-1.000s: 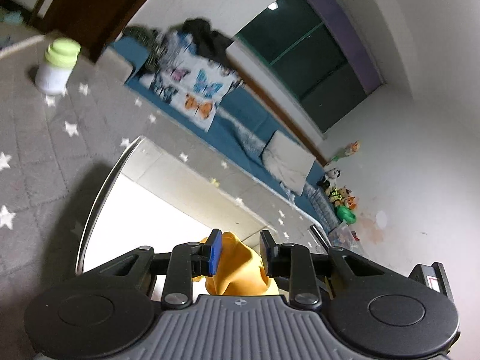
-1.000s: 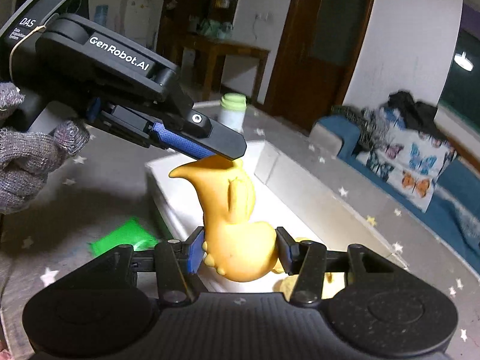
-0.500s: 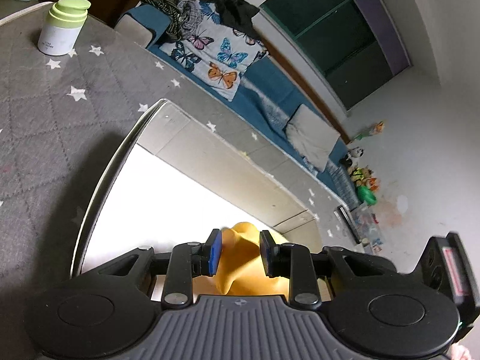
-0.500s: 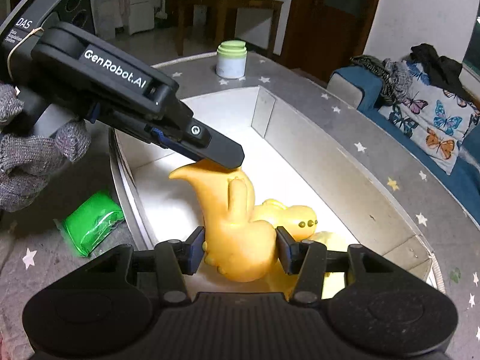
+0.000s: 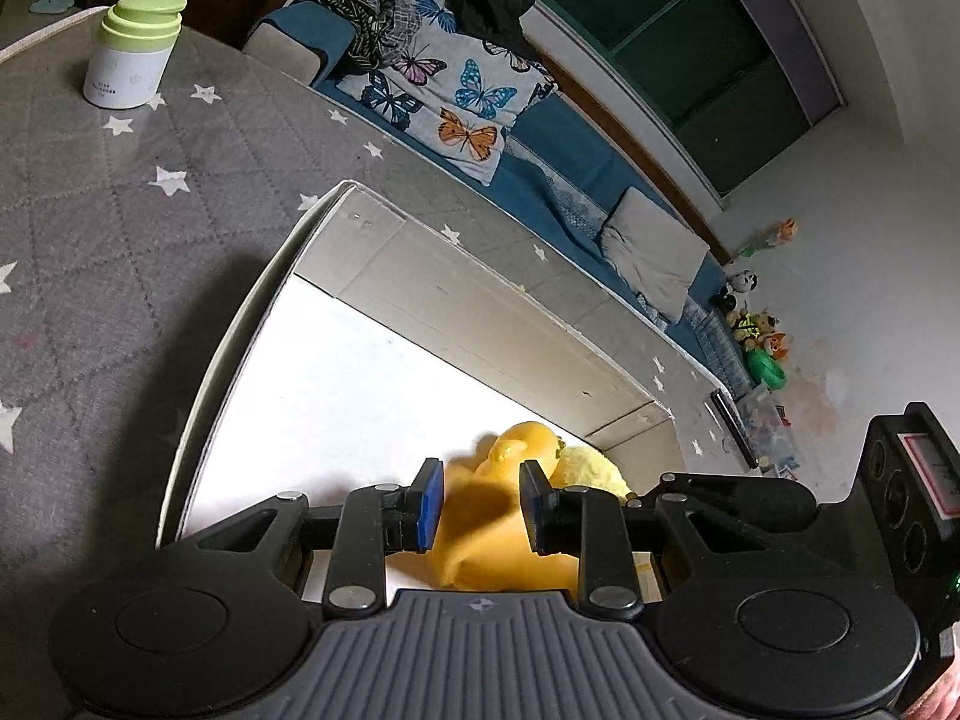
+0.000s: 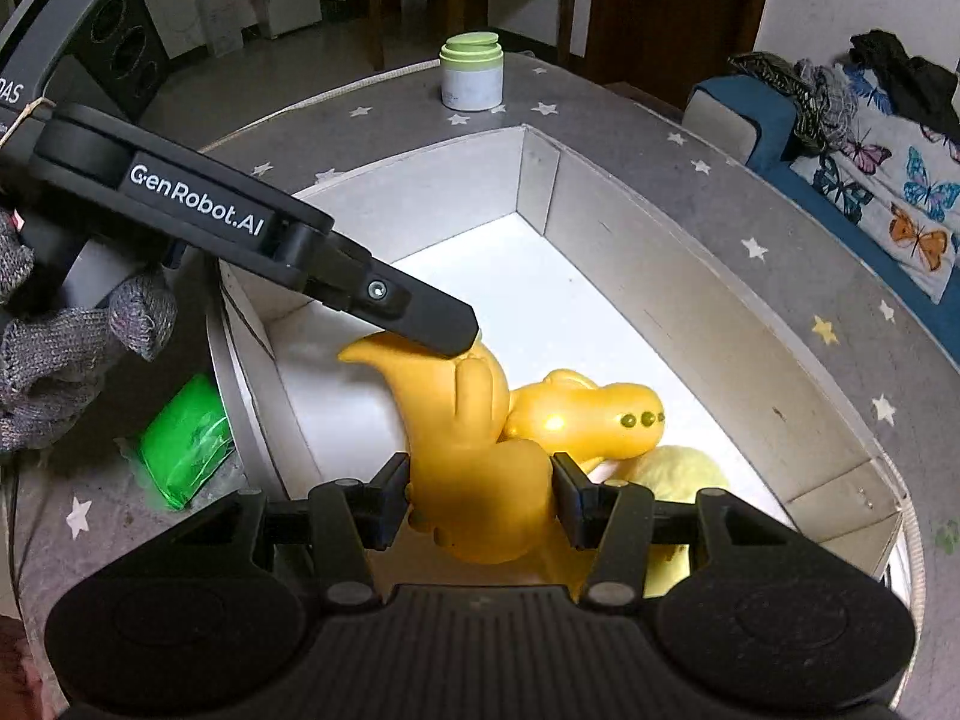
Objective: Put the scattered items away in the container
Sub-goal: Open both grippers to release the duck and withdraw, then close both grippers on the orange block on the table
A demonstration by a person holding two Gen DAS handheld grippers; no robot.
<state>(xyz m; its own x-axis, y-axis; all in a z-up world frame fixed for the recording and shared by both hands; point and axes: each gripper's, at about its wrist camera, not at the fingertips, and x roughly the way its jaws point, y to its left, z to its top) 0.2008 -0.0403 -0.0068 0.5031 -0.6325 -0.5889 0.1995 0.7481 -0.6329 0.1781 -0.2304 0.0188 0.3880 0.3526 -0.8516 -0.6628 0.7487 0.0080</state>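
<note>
Right gripper point(image 6: 480, 495) jaws clamped on yellow rubber toy point(image 6: 474, 456), low inside white box point(image 6: 690, 300). Left gripper point(image 5: 480, 501) jaws narrow, pinching the toy's tail tip. Second yellow toy point(image 6: 600, 414) lies beside it in the box. Green packet point(image 6: 183, 441) outside on grey star cloth point(image 6: 780, 204).

Dim fisheye frames, edges bowed; overexposed white box floor point(image 6: 540, 300), motion-blurred yellow toy point(image 5: 480, 516).

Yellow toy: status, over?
Both grippers, left and right, shut on yellow toy. Toy low inside box. Green packet outside.
</note>
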